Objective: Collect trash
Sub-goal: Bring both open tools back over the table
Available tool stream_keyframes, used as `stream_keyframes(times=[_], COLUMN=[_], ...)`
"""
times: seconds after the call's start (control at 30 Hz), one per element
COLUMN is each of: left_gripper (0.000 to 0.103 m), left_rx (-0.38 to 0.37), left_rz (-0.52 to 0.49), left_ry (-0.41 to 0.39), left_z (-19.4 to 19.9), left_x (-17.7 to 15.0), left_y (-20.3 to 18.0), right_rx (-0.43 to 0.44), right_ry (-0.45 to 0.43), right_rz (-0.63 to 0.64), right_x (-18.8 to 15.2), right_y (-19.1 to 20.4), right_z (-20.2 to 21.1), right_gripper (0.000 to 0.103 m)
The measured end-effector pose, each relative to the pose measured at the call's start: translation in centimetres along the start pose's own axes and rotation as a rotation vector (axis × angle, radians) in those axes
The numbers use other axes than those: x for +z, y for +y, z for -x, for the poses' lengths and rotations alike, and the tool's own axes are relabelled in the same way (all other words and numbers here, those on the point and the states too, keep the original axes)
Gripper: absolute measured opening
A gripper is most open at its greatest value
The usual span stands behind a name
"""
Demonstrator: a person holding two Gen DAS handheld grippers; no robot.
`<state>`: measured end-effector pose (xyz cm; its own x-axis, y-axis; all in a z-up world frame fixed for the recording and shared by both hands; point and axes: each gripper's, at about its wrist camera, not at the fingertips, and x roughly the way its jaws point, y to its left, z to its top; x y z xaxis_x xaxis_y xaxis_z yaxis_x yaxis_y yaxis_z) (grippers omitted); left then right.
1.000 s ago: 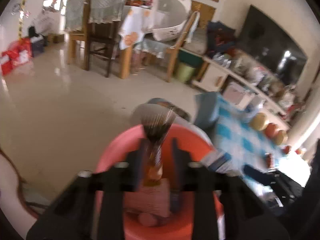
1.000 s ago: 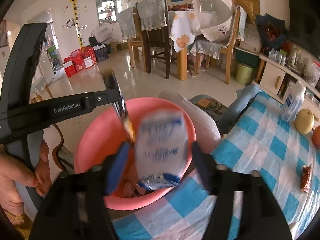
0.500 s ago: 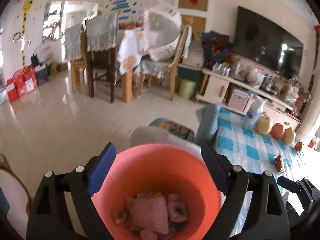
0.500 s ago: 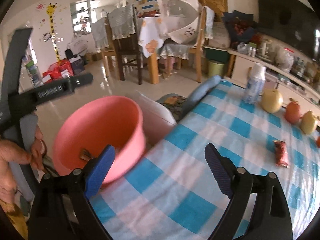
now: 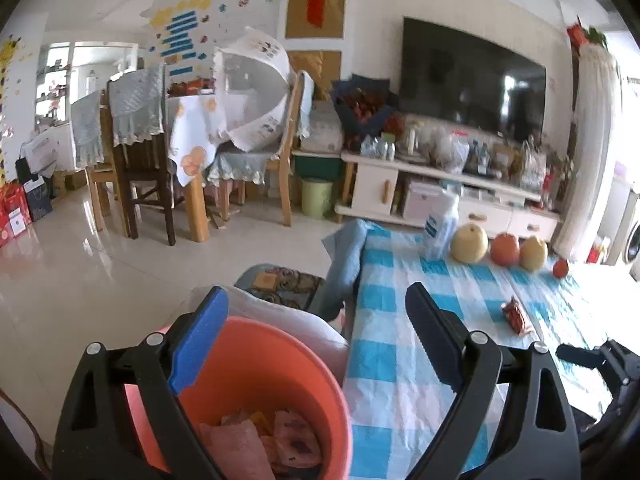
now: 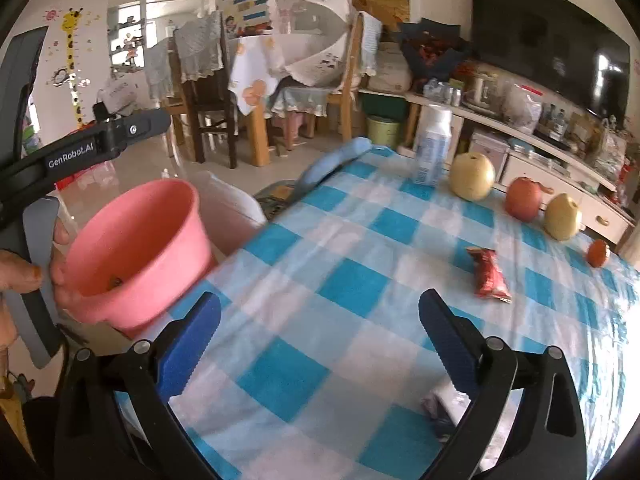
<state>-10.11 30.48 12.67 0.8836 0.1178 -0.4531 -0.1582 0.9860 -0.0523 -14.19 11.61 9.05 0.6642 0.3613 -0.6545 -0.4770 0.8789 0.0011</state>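
Note:
My left gripper stands open over the pink bin, with nothing between its fingers. Crumpled wrappers lie at the bottom of the bin. My right gripper hangs over the blue checked tablecloth, its jaws opening and empty. The pink bin sits to its left, off the table's edge. A red snack wrapper lies on the cloth ahead and to the right, also seen as the red wrapper in the left wrist view. A pale crumpled scrap lies by the right finger.
A white bottle, two yellow pears, a red apple and a small orange line the table's far edge. A white-lined container stands behind the bin. A hand holds the left gripper's handle. Dining chairs stand beyond.
A second ago the left jaws held a brown stick and the right a white and blue packet over the bin. Both jaws are now wide and empty, and both views have swung right towards the table.

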Motion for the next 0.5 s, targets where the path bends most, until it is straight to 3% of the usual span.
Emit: stream_keyframes(times=[0.13, 0.5], left_gripper=[0.091, 0.091], left_rx=[0.002, -0.057], left_rz=[-0.035, -0.127], left_ry=[0.065, 0.100], left_z=[-0.9, -1.9], left_x=[0.0, -0.9], left_y=[-2.2, -7.7], right_rx=[-0.011, -0.023], right_ry=[-0.002, -0.017], right_rz=[-0.029, -0.116], right_x=[-0.6, -1.8], right_y=[-1.7, -5.3], right_z=[0.9, 2.9], right_gripper=[0.098, 0.098])
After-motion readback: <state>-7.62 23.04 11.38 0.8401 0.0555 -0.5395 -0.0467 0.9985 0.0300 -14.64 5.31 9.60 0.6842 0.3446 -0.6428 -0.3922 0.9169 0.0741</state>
